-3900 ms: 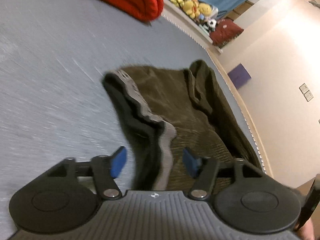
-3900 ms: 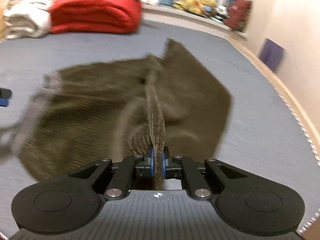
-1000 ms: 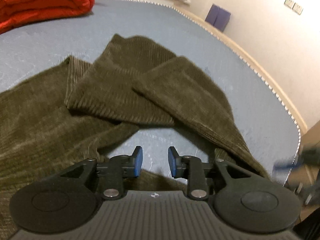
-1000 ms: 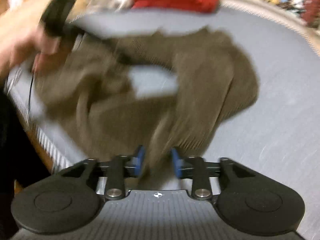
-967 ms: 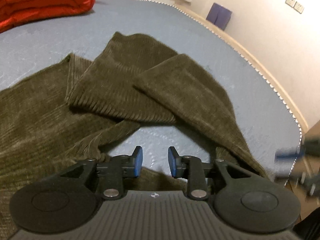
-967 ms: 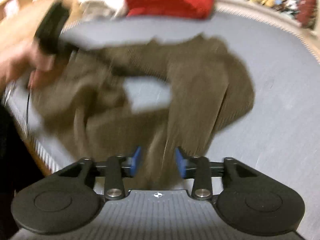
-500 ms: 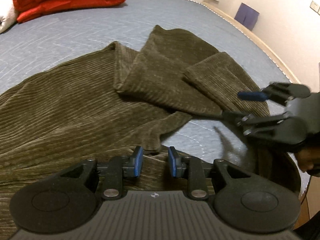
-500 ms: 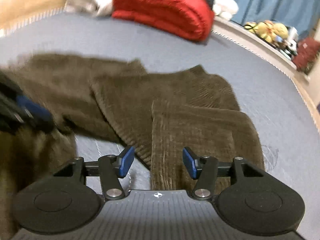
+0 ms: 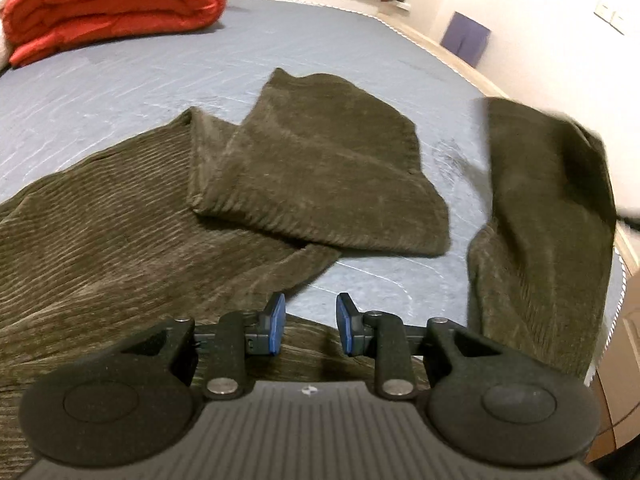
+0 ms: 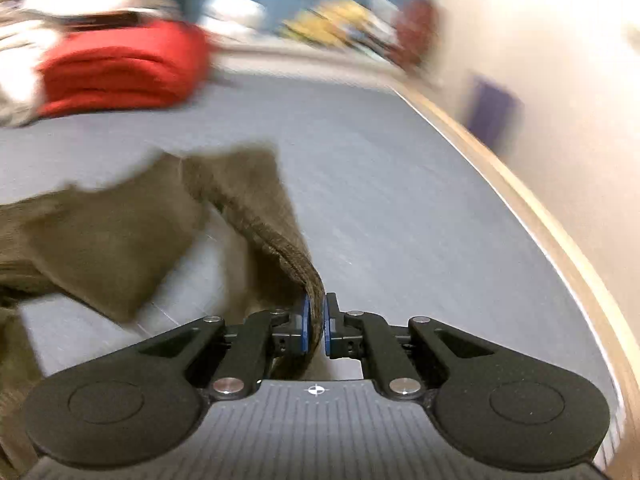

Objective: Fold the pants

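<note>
Lifting hem to straighten leg | right gripper (image 10: 315,326) jaws just closed, clamping pants (image 9: 120,240) | left gripper (image 9: 310,324) jaws narrow, empty, 6 o'clock, over bed (image 9: 320,48)

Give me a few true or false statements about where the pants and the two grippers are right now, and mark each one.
1. The right gripper is shut on a pant leg. True.
2. The left gripper is clamped on the pants. False: its jaws stand apart with no cloth between them.
3. A folded red quilt lies at the far end of the bed. True.
4. Both pant legs lie flat. False: the right one is lifted.
</note>
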Available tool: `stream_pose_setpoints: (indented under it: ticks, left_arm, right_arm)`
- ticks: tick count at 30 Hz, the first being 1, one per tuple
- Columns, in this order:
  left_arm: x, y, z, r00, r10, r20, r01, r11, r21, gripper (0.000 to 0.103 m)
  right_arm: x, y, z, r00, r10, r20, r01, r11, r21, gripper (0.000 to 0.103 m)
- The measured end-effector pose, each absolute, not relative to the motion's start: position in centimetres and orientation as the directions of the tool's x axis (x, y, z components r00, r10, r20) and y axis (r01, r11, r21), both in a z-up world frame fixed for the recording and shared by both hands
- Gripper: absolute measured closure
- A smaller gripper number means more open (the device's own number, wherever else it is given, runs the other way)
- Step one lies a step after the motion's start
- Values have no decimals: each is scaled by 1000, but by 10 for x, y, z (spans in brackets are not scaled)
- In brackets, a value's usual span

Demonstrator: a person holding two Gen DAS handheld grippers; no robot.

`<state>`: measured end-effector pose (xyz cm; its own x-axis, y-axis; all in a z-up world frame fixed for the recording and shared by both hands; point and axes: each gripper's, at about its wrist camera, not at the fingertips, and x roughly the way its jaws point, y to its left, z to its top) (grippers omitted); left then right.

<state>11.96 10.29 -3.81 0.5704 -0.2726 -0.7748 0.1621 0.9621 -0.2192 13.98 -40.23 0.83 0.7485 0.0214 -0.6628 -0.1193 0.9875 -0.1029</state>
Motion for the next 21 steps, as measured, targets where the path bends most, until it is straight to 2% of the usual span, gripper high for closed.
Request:
stream_pose_setpoints:
  ticks: [2, 5, 7, 9, 12, 13, 16, 19, 21]
  left_arm:
    - [117, 96, -38, 563, -280, -778, 182, 960, -213, 72]
    - [114, 87, -39, 554, -291, -780, 211, 955, -206, 72]
    - [113, 81, -38, 552, -295, -780, 220, 954, -205, 66]
    - [112, 78, -37, 554, -295, -778, 222, 953, -204, 65]
    - [112, 74, -39, 555, -295, -778, 225, 953, -200, 65]
    - [112, 74, -40, 555, -291, -780, 224, 954, -197, 65]
    - [113, 77, -44, 555, -278, -784, 212, 959, -189, 65]
    - [115, 82, -45, 559, -268, -784, 199, 962, -188, 65]
    - [115, 87, -46, 565, -263, -782, 192, 964, -186, 65]
  right_arm:
    - [127, -455, -18, 647, -71, -759, 1, 996, -92, 97]
    - [109, -513, -75, 421, -77, -904, 103, 994, -37, 92]
    - [100, -529, -89, 375, -62, -925, 131, 991, -14, 83]
    - [95, -534, -78, 416, -105, -903, 178, 984, -33, 80]
    - [95, -529, -42, 562, -223, -796, 243, 965, -99, 72]
    - [97, -529, -32, 611, -217, -761, 256, 964, -69, 67]
    - [112, -526, -19, 720, -109, -685, 233, 968, 91, 63]
    - [142, -515, -33, 740, -17, -672, 173, 971, 166, 59]
    - [166, -506, -47, 723, -17, -691, 183, 969, 167, 57]
